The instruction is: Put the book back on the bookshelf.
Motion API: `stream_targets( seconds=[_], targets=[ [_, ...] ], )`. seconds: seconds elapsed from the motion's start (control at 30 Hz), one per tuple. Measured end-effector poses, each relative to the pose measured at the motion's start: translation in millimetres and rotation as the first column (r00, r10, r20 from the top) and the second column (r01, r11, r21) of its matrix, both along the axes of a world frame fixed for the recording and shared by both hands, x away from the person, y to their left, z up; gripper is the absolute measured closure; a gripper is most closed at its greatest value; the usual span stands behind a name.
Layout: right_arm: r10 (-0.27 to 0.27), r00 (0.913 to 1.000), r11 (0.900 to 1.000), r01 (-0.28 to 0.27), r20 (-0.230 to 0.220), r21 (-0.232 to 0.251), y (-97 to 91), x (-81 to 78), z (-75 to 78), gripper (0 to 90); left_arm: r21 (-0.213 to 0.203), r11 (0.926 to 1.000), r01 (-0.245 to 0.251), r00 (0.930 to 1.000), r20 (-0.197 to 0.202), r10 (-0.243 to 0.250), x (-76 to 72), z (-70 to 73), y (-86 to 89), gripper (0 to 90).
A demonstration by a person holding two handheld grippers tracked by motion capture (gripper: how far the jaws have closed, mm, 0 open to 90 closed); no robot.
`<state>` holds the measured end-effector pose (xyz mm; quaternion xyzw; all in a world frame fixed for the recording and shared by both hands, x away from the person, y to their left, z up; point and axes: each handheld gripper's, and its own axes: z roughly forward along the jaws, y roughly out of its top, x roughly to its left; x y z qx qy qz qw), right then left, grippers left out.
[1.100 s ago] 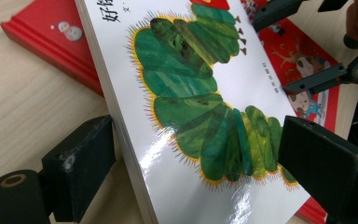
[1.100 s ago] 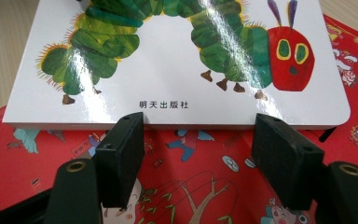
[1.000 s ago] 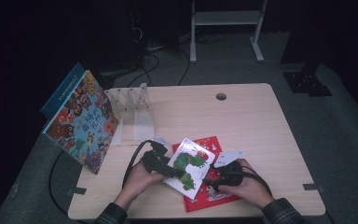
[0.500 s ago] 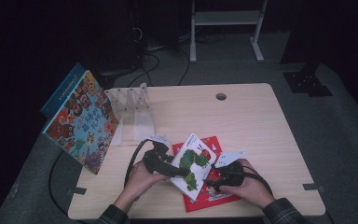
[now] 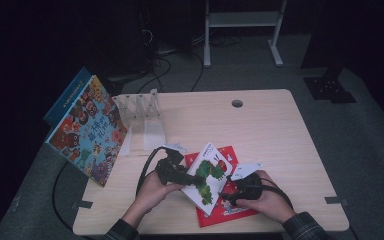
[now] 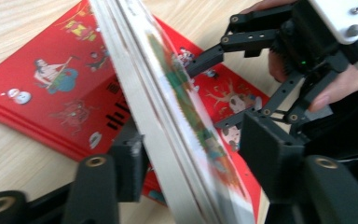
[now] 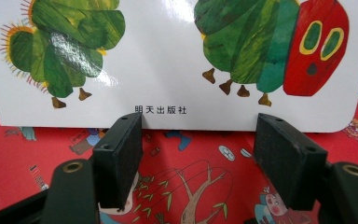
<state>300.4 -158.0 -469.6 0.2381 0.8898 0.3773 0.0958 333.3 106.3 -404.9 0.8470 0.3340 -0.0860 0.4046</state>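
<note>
1. High view: two hands hold two grippers at the near edge of the wooden table [image 5: 280, 130]. The left gripper [image 5: 187, 178] meets the left edge of one white caterpillar book [image 5: 207, 175], which lies tilted on one red picture book [image 5: 230, 210]. The right gripper [image 5: 226, 195] is at the white book's right side. One colourful book [image 5: 87, 130] leans at the table's left, beside one clear rack [image 5: 140, 107].
2. Left gripper view: the jaws have just been closing, and the caterpillar book [image 6: 168, 116] stands edge-on between them. The left pad touches it; the right pad is apart.
3. Right gripper view: two jaws stand open, with the caterpillar book's [image 7: 168, 60] lower edge just beyond their tips, above the red picture book [image 7: 191, 177].
</note>
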Motion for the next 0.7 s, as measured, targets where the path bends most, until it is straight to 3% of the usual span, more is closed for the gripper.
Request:
stream_targets(
  seconds=[0.1, 0.37, 0.7],
  targets=[
    [0.002, 1.0000, 1.0000, -0.002, 0.003, -0.003, 0.0, -0.2, -0.1, 31.8, 0.017, 0.9998, 0.002, 0.9999, -0.010, -0.002, 2.8, 3.2, -1.1, 52.3],
    [0.003, 1.0000, 1.0000, -0.003, 0.005, -0.003, -0.2, -0.4, 0.1, 32.2, 0.031, 0.9995, 0.007, 0.9962, -0.087, -0.004, 9.6, 9.2, -2.0, 64.6],
    [0.002, 1.0000, 1.0000, -0.002, 0.007, 0.000, -0.1, -1.1, -0.2, 32.9, 0.083, 0.9965, 0.015, 0.9975, -0.069, -0.009, 12.6, 21.3, -8.3, 69.4]
  ],
)
